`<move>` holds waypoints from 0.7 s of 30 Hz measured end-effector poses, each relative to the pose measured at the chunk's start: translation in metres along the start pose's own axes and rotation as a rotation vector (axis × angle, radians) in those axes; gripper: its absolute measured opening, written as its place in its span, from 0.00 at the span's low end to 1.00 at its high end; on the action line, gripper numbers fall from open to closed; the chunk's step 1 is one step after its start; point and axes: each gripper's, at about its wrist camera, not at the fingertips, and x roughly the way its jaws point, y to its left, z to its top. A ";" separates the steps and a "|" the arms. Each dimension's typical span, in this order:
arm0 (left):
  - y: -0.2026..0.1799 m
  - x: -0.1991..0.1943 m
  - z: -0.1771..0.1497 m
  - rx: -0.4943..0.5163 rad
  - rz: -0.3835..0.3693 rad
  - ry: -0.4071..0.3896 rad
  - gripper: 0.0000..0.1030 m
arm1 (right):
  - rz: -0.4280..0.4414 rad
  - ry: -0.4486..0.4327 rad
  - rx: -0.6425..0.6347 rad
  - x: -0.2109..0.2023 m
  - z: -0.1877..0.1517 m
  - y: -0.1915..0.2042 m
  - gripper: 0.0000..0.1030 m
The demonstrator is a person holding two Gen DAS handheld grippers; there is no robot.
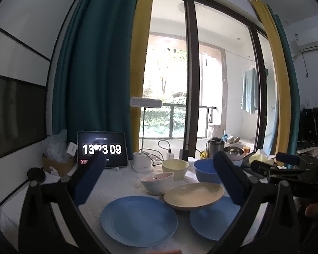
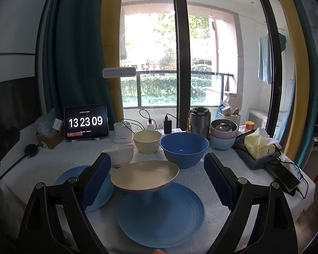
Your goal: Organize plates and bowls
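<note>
Nearest my right camera lies a round blue plate point(image 2: 161, 213) with faint concentric ridges, flat on the desk point(image 2: 201, 175), which wears a white, quilted-looking cloth. A beige dish point(image 2: 145, 175), shallow and ribbed inside, rests tilted with its near edge on that plate's far rim. A second blue plate point(image 2: 72, 177) lies to the left, partly behind my right gripper's point(image 2: 156, 180) ridged blue pads point(image 2: 97, 180).

Behind the dish stand a white bowl point(image 2: 120, 154), a matte cream bowl point(image 2: 147, 140) and a large deep blue bowl point(image 2: 184, 149); all three look empty from here, though the left view shows a pinkish inside with small dark specks in the white one. Further right, a steel bowl point(image 2: 223, 127) sits nested in a pink bowl, which sits in a pale blue bowl point(image 2: 222, 142). A yellow tissue pack point(image 2: 258, 146) sits on folded grey cloth, near a dark phone point(image 2: 283, 176) with a cable.

At the back, a tablet point(image 2: 86, 122) reads 13 23 09, beside a white lamp base point(image 2: 122, 134) and a steel flask point(image 2: 200, 121).

My right jaws are spread wide, holding nothing and touching nothing that I can see; the dish and near plate lie between them in view. My left gripper point(image 1: 159, 177) is likewise spread wide and empty above the desk.
</note>
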 end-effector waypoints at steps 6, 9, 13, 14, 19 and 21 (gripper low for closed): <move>0.001 0.003 -0.003 -0.011 0.007 0.018 0.99 | 0.000 -0.001 0.001 -0.001 -0.001 0.000 0.89; 0.002 0.003 -0.003 -0.011 0.007 0.017 0.99 | 0.002 -0.001 0.001 -0.002 -0.001 0.000 0.89; 0.002 0.003 -0.004 -0.014 0.008 0.024 0.99 | 0.004 0.000 -0.002 -0.001 -0.002 0.000 0.89; 0.002 0.003 -0.003 -0.015 0.010 0.027 0.99 | 0.003 0.002 -0.002 0.000 -0.002 0.000 0.89; 0.003 0.004 -0.004 -0.020 0.015 0.037 0.99 | 0.005 0.004 -0.004 0.001 -0.003 0.000 0.89; 0.002 0.005 -0.004 -0.020 0.015 0.042 0.99 | 0.004 0.005 -0.004 0.001 -0.003 0.000 0.89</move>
